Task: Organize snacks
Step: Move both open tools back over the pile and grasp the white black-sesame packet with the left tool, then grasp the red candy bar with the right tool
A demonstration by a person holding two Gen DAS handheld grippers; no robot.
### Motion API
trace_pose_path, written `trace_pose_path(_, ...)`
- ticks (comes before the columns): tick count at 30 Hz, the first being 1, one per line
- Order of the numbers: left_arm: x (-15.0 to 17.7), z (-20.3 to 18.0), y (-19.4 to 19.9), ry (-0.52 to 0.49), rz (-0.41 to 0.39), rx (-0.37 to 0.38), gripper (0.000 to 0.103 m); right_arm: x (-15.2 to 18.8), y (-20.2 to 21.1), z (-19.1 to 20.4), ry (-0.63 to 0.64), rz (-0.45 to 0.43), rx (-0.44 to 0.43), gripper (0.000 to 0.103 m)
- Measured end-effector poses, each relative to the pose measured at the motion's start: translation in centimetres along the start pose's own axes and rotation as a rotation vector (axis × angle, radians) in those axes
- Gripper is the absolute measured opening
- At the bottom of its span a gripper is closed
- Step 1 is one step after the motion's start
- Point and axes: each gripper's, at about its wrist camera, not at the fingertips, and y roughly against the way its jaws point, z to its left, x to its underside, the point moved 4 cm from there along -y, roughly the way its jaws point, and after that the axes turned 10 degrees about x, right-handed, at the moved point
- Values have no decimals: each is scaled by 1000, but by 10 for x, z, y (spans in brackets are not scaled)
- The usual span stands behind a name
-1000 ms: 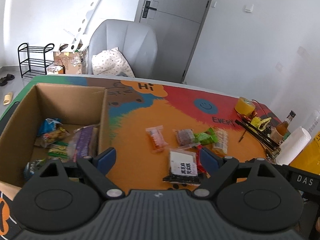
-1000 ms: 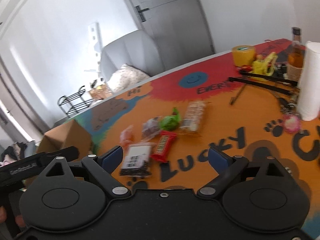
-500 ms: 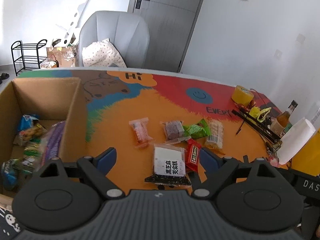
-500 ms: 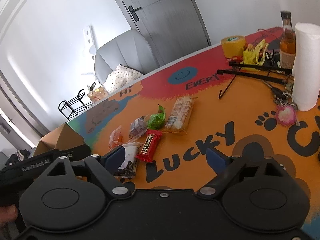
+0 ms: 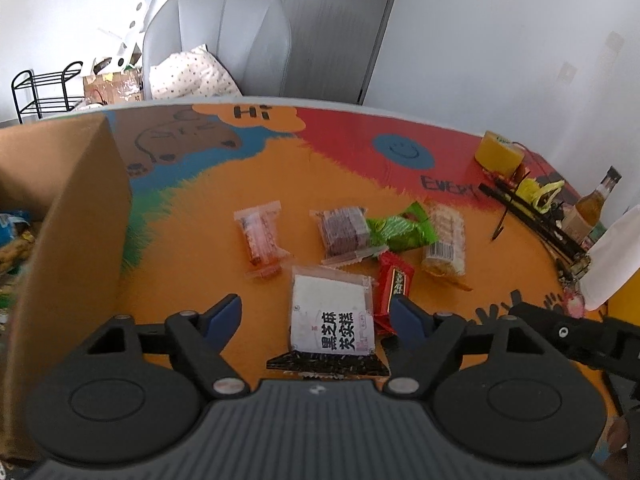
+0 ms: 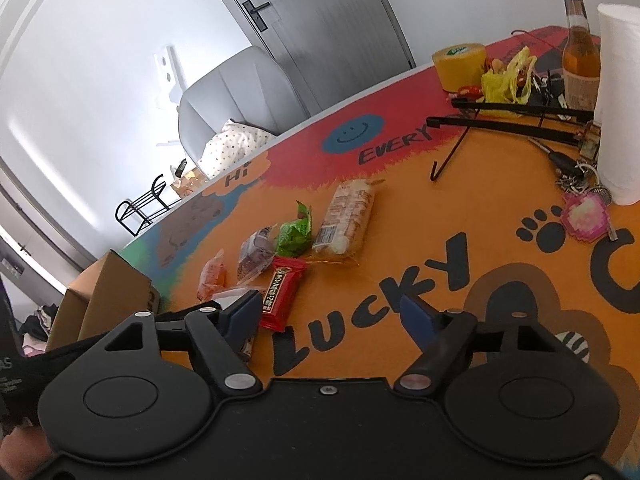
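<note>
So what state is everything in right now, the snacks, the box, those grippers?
left gripper: open, jaws have just been closing, white-label packet between them, unpressed
right gripper: open, jaws have just been closing, nothing held
white-label packet: flat, sealed
red bar: flat on table
cardboard box: open-topped, holds snacks
bottle: upright

- Bright, even daylight fills both views; the white wall [image 6: 80, 80] at the upper left of the right wrist view glows nearly washed out.
- Fisheye curvature bends the door [image 6: 320, 20] and table edge [image 5: 400, 120], with dark corners.
- The cardboard box [image 5: 68, 220], at the left, is soft and blurred.
- Shadows under the snacks are faint.
</note>
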Motion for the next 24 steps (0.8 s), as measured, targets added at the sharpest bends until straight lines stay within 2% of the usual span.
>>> trace_pose_path(4,2,0,-11,-4,14,-7,76,0,-5,-1,-4,8,1,75)
trace_pose_path(6,4,1,-16,-3,23,-11,70,-1,-7,-1,-5,11,2,75)
trace_pose_path(10,8,2,-22,2,52,18,49,0,-11,3,1,19,-5,75)
trace_pose_path(19,9,11,-7,24,37,22,45,3,-22,20,19,37,-29,72)
trace_pose_path(24,4,19,2,35,17,19,45,4,-32,33,31,51,-42,66)
